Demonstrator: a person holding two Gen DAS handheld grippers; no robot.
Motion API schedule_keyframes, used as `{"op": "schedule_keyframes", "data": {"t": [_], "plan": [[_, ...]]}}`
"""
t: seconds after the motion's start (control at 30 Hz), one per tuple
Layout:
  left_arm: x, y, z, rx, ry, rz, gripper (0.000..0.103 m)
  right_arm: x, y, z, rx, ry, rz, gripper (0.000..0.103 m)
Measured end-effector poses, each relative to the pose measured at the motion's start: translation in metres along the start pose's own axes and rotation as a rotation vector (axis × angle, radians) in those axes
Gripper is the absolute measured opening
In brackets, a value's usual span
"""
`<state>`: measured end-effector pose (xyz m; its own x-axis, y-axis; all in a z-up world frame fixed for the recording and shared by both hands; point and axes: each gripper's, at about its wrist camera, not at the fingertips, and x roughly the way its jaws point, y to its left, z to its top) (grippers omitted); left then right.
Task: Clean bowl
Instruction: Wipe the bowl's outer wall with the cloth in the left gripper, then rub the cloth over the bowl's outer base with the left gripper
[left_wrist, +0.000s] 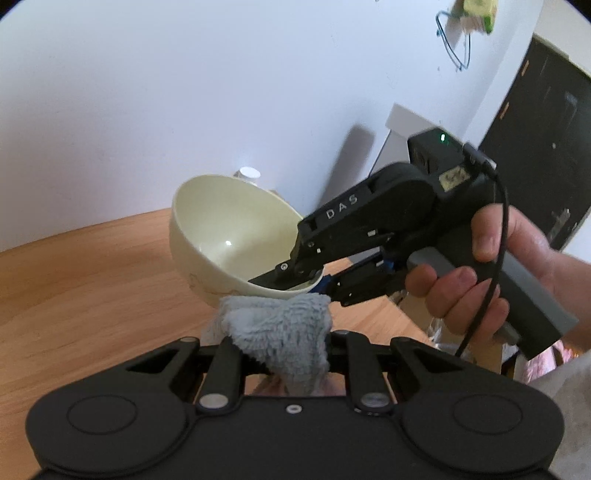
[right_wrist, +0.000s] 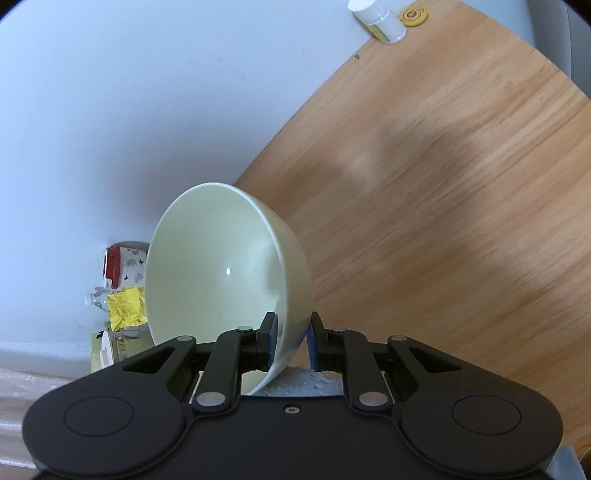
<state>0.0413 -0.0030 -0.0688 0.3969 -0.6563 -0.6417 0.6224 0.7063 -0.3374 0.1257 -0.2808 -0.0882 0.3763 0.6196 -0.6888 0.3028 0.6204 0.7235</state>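
1. We see the cream bowl (left_wrist: 236, 236) lifted clear of the wooden table (left_wrist: 74, 295) and tipped steeply, its opening turned toward the left wrist camera.
2. Our right gripper (left_wrist: 295, 275) grips the bowl's lower rim: one finger lies inside the bowl, the other sits outside beneath it, so the jaws are clamped narrowly on the bowl wall.
3. In the right wrist view the same gripper (right_wrist: 291, 339) shows a blue pad on each side of the bowl (right_wrist: 221, 273) rim, both pressed against the wall (the inside of the bowl looks smooth, with one small bright glint).
4. Our right hand (left_wrist: 480, 266) wraps the gripper's grey handle, with a black cable running across the fingers.
5. Our left gripper (left_wrist: 282, 350) holds a bunched grey cloth (left_wrist: 280, 328) between its fingers; the cloth covers the fingertips, so we judge the jaws closed on it by the way the fabric stands up from them.
6. The top of the cloth sits just under the bowl's outer base, touching or very nearly so (we cannot tell which).
7. A white-capped bottle (right_wrist: 380, 18) stands at the far edge of the table (right_wrist: 443, 184), by the white wall (right_wrist: 110, 92).
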Motion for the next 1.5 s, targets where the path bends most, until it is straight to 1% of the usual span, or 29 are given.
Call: {"op": "schedule_keyframes", "data": {"t": [0.2,0.33,0.4,0.57,0.67,0.83,1.0,1.13,1.17,1.2,1.27,1.37,1.4,1.47,1.5], "plan": [[0.016,-0.007,0.014,0.011,-0.003,-0.041,0.016,-0.001,0.012,-0.002,-0.055,0.009,0.017,0.021],[0.014,-0.002,0.011,0.000,-0.006,-0.057,0.015,-0.004,0.019,-0.001,-0.085,-0.003,0.006,0.021],[0.014,-0.001,0.012,0.002,-0.005,-0.056,0.015,-0.005,0.016,0.001,-0.074,0.003,0.013,0.021],[-0.004,0.013,0.006,0.011,0.007,-0.013,0.015,-0.006,0.011,0.002,-0.064,0.025,0.047,0.021],[-0.012,0.020,0.006,0.009,0.010,0.020,0.015,-0.008,0.012,0.001,-0.084,0.035,0.058,0.021],[-0.023,0.030,0.006,-0.014,-0.003,0.032,0.015,-0.011,0.009,-0.005,-0.096,0.037,0.065,0.021],[-0.036,0.053,0.008,-0.139,-0.059,0.029,0.015,-0.015,0.004,-0.006,-0.087,0.040,0.080,0.021],[-0.046,0.081,0.005,-0.323,-0.114,0.014,0.015,-0.016,0.001,-0.006,-0.099,0.048,0.075,0.021],[-0.044,0.087,0.004,-0.371,-0.129,0.010,0.015,-0.016,0.001,-0.007,-0.104,0.049,0.074,0.021],[-0.039,0.088,0.007,-0.395,-0.137,0.008,0.015,-0.016,0.001,-0.009,-0.112,0.049,0.074,0.021],[-0.037,0.102,0.004,-0.509,-0.168,-0.015,0.015,-0.016,0.003,-0.013,-0.138,0.050,0.071,0.020],[-0.030,0.112,0.002,-0.624,-0.201,-0.044,0.015,-0.012,0.003,-0.017,-0.133,0.071,0.089,0.017],[-0.029,0.113,0.002,-0.645,-0.206,-0.050,0.015,-0.011,0.003,-0.019,-0.140,0.074,0.085,0.017],[-0.023,0.118,0.001,-0.729,-0.217,-0.081,0.015,-0.010,0.005,-0.022,-0.153,0.079,0.076,0.017],[-0.017,0.115,0.004,-0.741,-0.210,-0.084,0.015,-0.010,0.005,-0.022,-0.160,0.081,0.073,0.017]]}}
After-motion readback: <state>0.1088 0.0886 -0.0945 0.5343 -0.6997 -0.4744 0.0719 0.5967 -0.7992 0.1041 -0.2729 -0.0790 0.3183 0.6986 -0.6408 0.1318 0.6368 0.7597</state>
